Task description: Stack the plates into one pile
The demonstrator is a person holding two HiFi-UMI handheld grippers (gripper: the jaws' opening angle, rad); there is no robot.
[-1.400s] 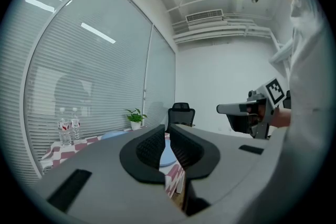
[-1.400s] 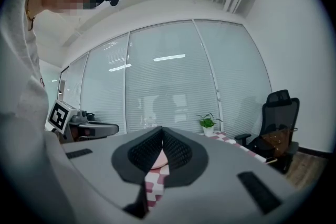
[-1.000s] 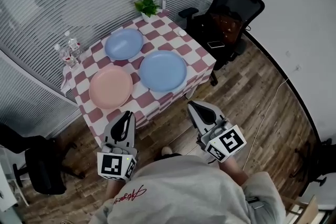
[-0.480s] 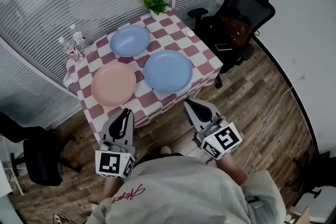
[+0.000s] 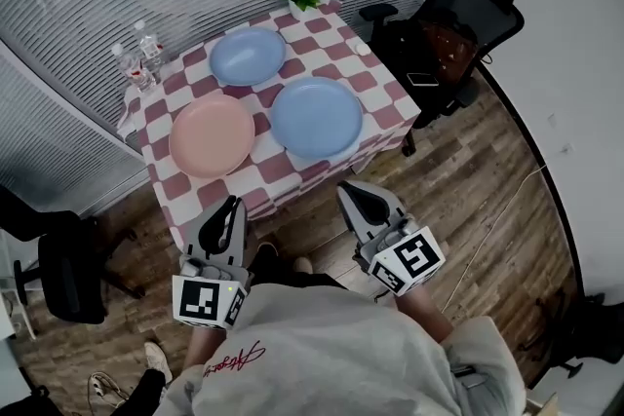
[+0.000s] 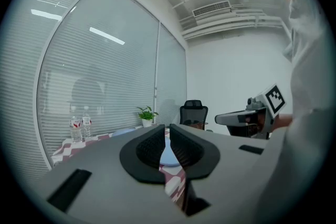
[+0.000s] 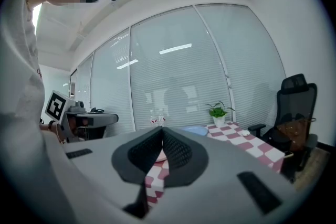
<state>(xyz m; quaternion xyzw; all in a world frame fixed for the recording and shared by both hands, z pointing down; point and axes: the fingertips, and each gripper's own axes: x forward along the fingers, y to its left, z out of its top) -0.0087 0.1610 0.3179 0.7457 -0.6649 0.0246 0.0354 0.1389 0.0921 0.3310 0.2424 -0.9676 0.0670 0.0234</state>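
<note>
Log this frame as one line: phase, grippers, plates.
phase: pre-grasp | left gripper: shut, empty | right gripper: shut, empty | plates: pink plate, large blue plate, small blue plate unstacked on checkered table

**Matt plastic, cloth and wood**

The pink plate [image 5: 212, 134], near blue plate [image 5: 316, 117] and far blue plate [image 5: 248, 56] look like smooth, matt plastic. The tablecloth [image 5: 283, 168] is matt fabric. The floor [image 5: 487, 200] is wood plank with a slight sheen. The left hand-held gripper [image 5: 232, 207] and right hand-held gripper [image 5: 353, 193] have matt grey shells and ribbed black pads [image 6: 149, 147].
</note>
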